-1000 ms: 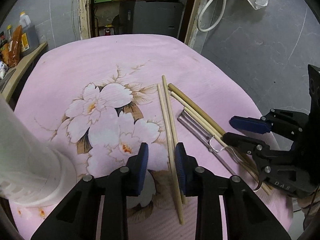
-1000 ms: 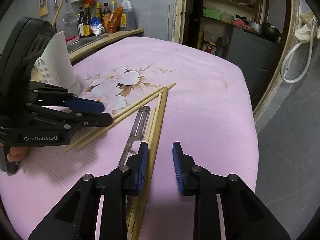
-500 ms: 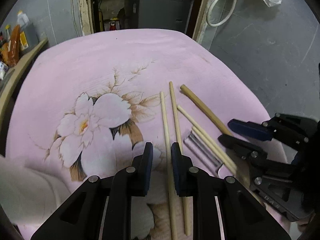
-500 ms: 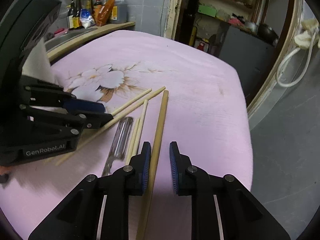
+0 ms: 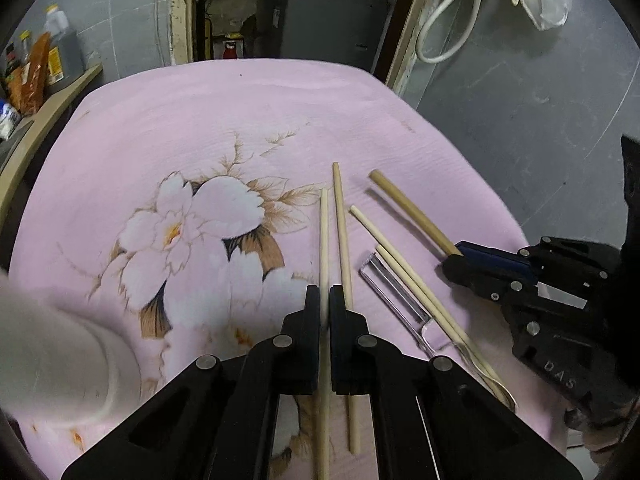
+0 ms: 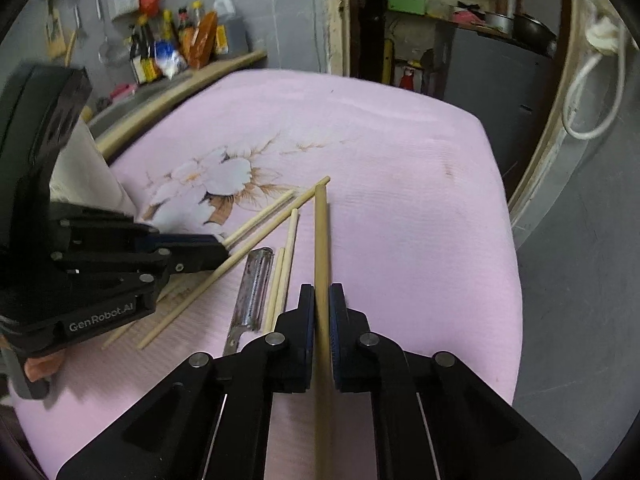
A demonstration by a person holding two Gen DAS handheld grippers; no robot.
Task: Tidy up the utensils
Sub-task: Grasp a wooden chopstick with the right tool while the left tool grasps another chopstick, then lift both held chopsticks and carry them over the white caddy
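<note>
A: Item 1, the left hand-held gripper (image 5: 325,300), black with blue pads. Condition?

B: Jaws drawn in tight on 1 thin pale wooden chopstick (image 5: 323,240), which runs straight out ahead between the pads and back under the body. Its far end lies on the pink flower-printed cloth (image 5: 240,120) covering the tabletop.

A: Item 2, the right hand-held gripper (image 6: 321,304)?

B: Also clamped, on the thick tan wooden stick (image 6: 320,232), the stoutest piece in the lot. The stick lies along the line of the jaws, its tip pointing away over the cloth.

A: Loose pieces?

B: 1 second thin chopstick (image 5: 342,240) just beside the held one, on its right in the left wrist view. Between the 2 grippers, 2 more slim pale sticks (image 5: 400,268) lying side by side, and a metal utensil with a flat ridged handle (image 6: 256,280) just beside them; its working end is hard to make out.

A: Other entries?

B: A white container (image 5: 52,356) at the near left edge of the left wrist view, blurred. Bottles and sauce packets (image 6: 180,52) on a wooden ledge behind the tabletop. Part of a person's fingers (image 6: 40,364) shows beneath the left gripper's body.
</note>
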